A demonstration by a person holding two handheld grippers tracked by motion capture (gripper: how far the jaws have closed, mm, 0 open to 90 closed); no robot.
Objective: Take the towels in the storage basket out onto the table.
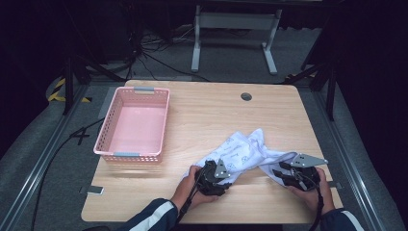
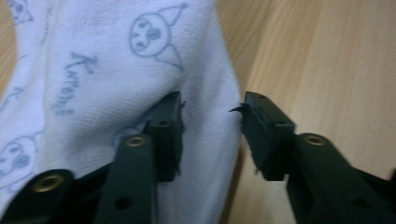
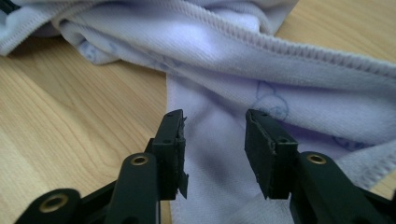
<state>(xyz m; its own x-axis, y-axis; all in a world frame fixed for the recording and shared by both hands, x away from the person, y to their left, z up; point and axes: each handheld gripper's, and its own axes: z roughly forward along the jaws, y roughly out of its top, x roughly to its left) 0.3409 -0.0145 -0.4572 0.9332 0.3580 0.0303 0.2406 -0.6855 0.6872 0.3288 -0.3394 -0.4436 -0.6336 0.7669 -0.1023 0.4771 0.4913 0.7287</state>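
Observation:
A crumpled white cloth (image 1: 245,148) printed with pale blue cartoon figures lies on the wooden table (image 1: 211,113), near the front right. My left gripper (image 1: 225,179) sits at the cloth's near left end. In the left gripper view the cloth (image 2: 93,70) runs under the gripper (image 2: 212,119), and a fold edge lies between the parted jaws without being pinched. My right gripper (image 1: 280,171) is at the cloth's near right end. In the right gripper view its jaws (image 3: 215,135) stand apart over a flat strip of the cloth (image 3: 233,60), below a stitched hem.
An empty pink perforated basket (image 1: 129,154) stands on the table's left side. A round cable hole (image 1: 246,96) is near the far edge. Beyond the table are a white frame leg (image 1: 196,43) and floor cables (image 1: 144,53).

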